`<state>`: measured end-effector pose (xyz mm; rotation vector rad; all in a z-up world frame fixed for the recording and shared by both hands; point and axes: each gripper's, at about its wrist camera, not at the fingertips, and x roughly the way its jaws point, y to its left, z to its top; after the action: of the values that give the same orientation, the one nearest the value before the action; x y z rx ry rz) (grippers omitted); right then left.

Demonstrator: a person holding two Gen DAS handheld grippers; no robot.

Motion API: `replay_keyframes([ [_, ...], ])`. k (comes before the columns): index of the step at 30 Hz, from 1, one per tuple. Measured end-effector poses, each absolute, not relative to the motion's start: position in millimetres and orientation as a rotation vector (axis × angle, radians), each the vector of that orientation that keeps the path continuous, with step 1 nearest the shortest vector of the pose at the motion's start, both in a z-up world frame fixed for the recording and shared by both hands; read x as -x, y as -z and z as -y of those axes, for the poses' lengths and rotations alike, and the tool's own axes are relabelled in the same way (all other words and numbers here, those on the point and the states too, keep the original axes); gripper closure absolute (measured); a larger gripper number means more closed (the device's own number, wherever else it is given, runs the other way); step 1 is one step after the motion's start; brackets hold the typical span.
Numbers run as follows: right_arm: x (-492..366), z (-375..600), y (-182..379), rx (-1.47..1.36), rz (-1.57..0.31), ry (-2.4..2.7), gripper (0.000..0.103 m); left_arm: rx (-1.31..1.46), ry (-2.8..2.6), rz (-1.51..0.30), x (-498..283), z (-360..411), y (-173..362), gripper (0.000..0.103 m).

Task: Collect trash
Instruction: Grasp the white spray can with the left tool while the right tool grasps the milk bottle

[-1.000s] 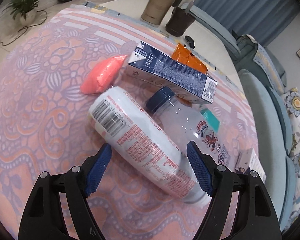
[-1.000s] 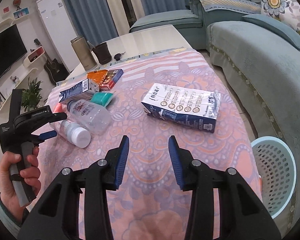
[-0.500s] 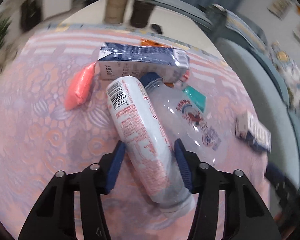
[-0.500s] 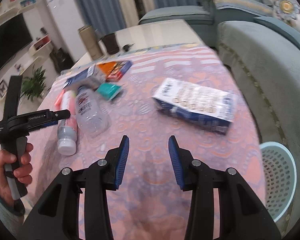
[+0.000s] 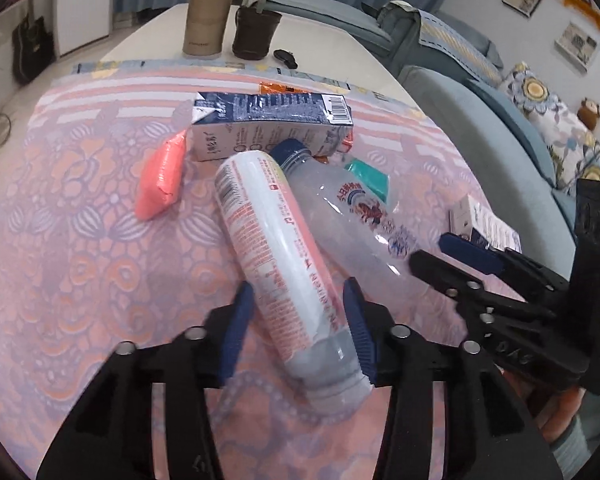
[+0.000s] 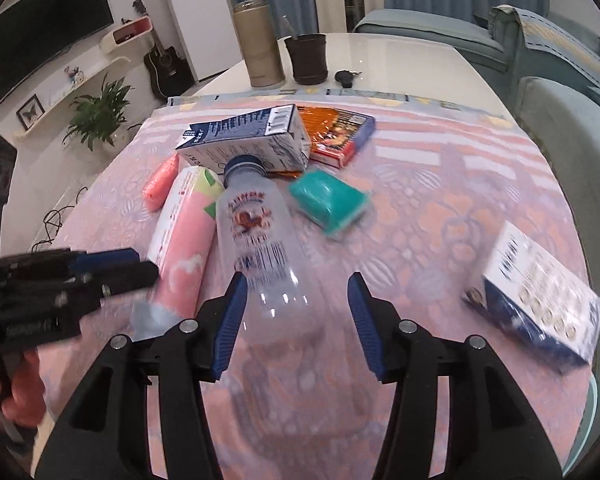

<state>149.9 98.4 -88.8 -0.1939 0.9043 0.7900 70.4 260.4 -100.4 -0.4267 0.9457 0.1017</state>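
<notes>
The left claw point(image 5: 300, 312) is clamped on the lower body of the pink-and-white bottle point(image 5: 276, 256), both blue pads pressing its sides; the bottle lies on the patterned cloth of the desk point(image 5: 60, 240). Beside it, touching, lies the clear plastic bottle point(image 6: 260, 240) with a blue cap. The right claw point(image 6: 296, 312) is opening; its jaws straddle the base end of the clear bottle, with a gap showing at the right pad. A blue milk carton point(image 6: 244, 140) lies behind both bottle tops. A pink packet point(image 5: 160, 184), a teal packet point(image 6: 328, 200), an orange snack box point(image 6: 340, 132) and a second blue-and-white carton point(image 6: 536, 292) also lie on the cloth.
</notes>
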Motion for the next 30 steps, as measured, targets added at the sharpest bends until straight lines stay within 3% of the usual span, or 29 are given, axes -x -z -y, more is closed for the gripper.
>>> replay_keyframes([
  [9,-164,-103,97,0.106,-0.961,-0.821,0.042,0.581,-0.118,-0.96,-86,-272,127,0.046],
  [19,-168,-74,94,-0.013,-0.984,-0.843,0.042,0.596,-0.129,-0.949,-99,-267,134,0.049],
  [30,-160,-130,101,0.161,-0.989,-0.862,0.041,0.595,-0.176,-0.953,-44,-303,130,0.05],
])
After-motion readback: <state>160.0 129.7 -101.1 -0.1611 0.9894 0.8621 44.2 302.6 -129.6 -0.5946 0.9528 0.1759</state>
